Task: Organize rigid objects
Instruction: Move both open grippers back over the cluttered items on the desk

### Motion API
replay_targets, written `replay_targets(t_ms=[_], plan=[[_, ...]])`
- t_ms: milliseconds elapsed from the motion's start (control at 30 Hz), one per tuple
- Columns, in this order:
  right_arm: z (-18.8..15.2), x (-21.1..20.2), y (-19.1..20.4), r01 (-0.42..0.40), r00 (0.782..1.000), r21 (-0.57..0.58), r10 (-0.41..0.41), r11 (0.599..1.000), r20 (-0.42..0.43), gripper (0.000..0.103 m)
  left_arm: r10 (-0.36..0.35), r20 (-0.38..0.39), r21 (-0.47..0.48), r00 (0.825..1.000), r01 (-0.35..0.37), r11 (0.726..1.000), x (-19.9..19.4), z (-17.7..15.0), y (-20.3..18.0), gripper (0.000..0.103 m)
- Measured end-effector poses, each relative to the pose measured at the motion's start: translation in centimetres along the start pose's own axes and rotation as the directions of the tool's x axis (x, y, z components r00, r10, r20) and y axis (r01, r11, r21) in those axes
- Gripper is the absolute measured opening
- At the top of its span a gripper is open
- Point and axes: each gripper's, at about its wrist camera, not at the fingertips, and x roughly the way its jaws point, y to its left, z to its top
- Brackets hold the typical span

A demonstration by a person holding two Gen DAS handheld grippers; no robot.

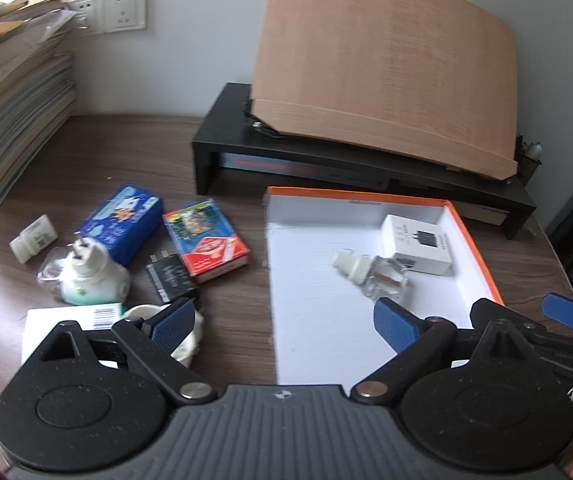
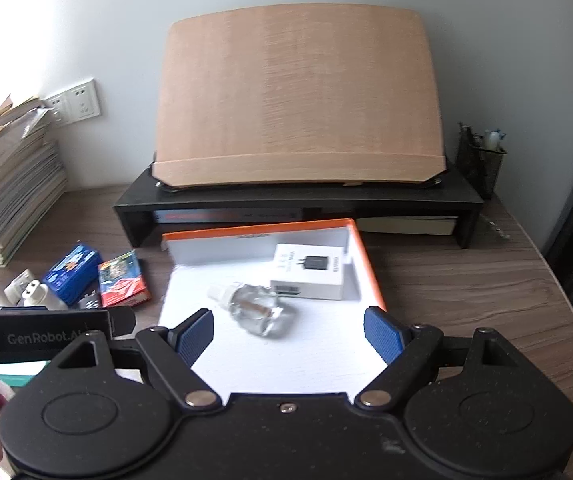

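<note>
Both my grippers gape wide, empty. In the orange-rimmed box lid [image 2: 366,264] lie the white charger box [image 2: 310,272] and clear refill bottle [image 2: 254,312] — two done; card packs [image 1: 206,240], plug-in heater [image 1: 86,276] still wait outside.

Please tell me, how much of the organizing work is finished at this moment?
Done: the white charger box and the clear bottle lie inside the orange-rimmed tray. In hand: nothing; the left hand-held gripper and right hand-held gripper are both open and empty. Left on the desk beside the tray: the blue box, the red card box, the black adapter, the white plug-in device and other small items.
</note>
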Motion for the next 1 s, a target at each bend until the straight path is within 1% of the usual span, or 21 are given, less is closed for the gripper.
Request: replay_targets(t_ms=[300, 633, 1000], plan=[[-0.4, 0.7, 3.3, -0.047, 0.999, -0.039, 0.047, 0.998, -0.021, 0.097, 0.042, -0.009, -0.038, 0.999, -0.042, 0.998, -0.6, -0.5, 3.1, 0.099], [-0.7, 0.8, 6.0, -0.091, 0.995, -0.066, 0.089, 0.994, -0.033, 0.097, 0.073, -0.005, -0.070, 0.997, -0.073, 0.995, -1.7, -1.1, 5.8, 0.099], [-2.4, 0.8, 9.6, -0.156, 0.986, -0.090, 0.149, 0.984, -0.078, 0.097, 0.070, -0.023, -0.101, 0.997, -0.072, 0.992, -2.7, -3.1, 9.8, 0.099]])
